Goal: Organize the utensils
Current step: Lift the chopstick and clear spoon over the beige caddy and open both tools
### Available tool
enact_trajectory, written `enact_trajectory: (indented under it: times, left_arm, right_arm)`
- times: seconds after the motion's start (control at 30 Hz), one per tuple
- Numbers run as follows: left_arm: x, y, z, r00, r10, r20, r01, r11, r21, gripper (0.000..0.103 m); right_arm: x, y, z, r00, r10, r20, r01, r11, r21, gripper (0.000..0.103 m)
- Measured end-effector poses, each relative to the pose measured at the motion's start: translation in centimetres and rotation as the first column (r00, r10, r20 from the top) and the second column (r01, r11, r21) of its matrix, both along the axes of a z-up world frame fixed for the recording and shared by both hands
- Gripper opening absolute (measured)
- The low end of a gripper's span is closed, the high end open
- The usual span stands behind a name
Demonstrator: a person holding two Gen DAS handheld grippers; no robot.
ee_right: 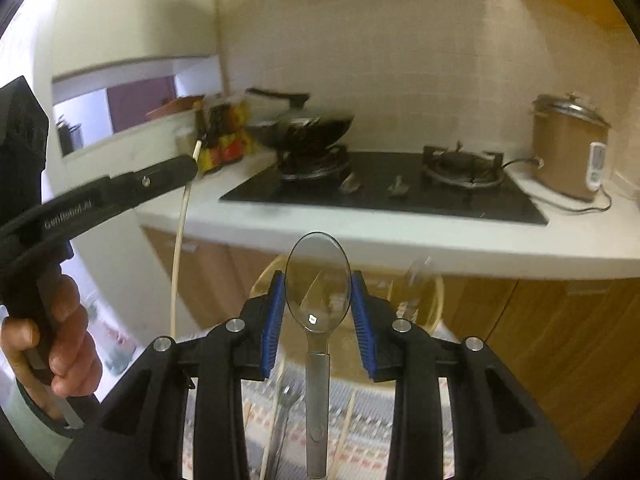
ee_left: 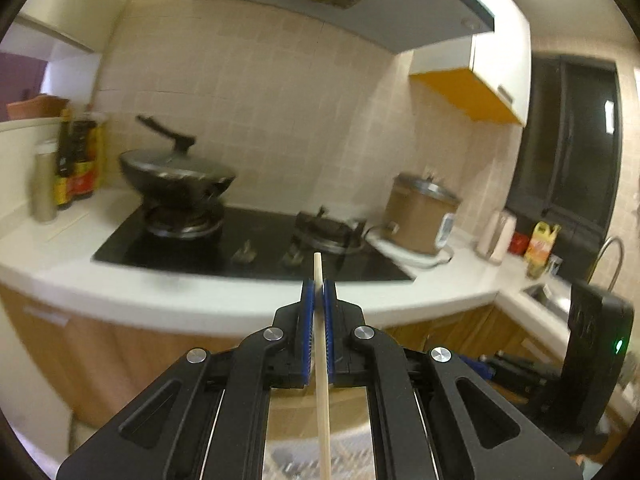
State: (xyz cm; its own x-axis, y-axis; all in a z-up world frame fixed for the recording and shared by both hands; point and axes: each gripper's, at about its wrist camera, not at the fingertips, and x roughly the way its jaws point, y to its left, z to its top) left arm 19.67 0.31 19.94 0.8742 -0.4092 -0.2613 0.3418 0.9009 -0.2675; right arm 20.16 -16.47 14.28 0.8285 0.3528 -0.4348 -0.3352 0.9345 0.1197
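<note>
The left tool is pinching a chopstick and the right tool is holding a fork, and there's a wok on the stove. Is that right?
Almost. The right tool holds a clear plastic spoon, not a fork; the right wrist view shows its round bowl between the blue pads. The rest stands: the left tool pinches a chopstick, and a wok sits on the stove.

A lidded wok sits on the left burner of the black hob. Right of the hob stands a brown rice cooker; sauce bottles crowd the white counter on the left.
</note>
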Motion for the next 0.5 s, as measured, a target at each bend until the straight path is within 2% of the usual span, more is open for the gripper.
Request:
enact_trajectory:
  times: [0.17, 0.27, 0.37, 0.5]
  left_arm:
    - [2.4, 0.2, 1.9, 0.997, 0.005, 0.077, -0.003, 1.0, -0.031, 0.003]
    - [3.5, 0.3, 2.8, 0.99, 0.041, 0.132, -0.036, 0.999, -0.037, 0.003]
    - [5.0, 0.7, 3.4, 0.986, 0.083, 0.146, -0.072, 0.994, -0.078, 0.003]
    - [6.3, 0.4, 3.0, 0.979, 0.119, 0.168, -0.11, 0.992, -0.061, 0.003]
  right_arm:
    - [2.0, -0.3, 2.8, 0.993, -0.088, 0.082, 0.089, 0.996, -0.021, 0.029]
    - [3.3, -0.7, 3.8, 0.973, -0.186, 0.137, 0.192, 0.981, -0.026, 0.029]
    - [5.2, -1.8, 4.0, 0.944, -0.295, 0.147, 0.298, 0.955, 0.006, 0.03]
    - [6.8, -3.5, 3.6, 0.921, -0.362, 0.14, 0.358, 0.932, 0.053, 0.03]
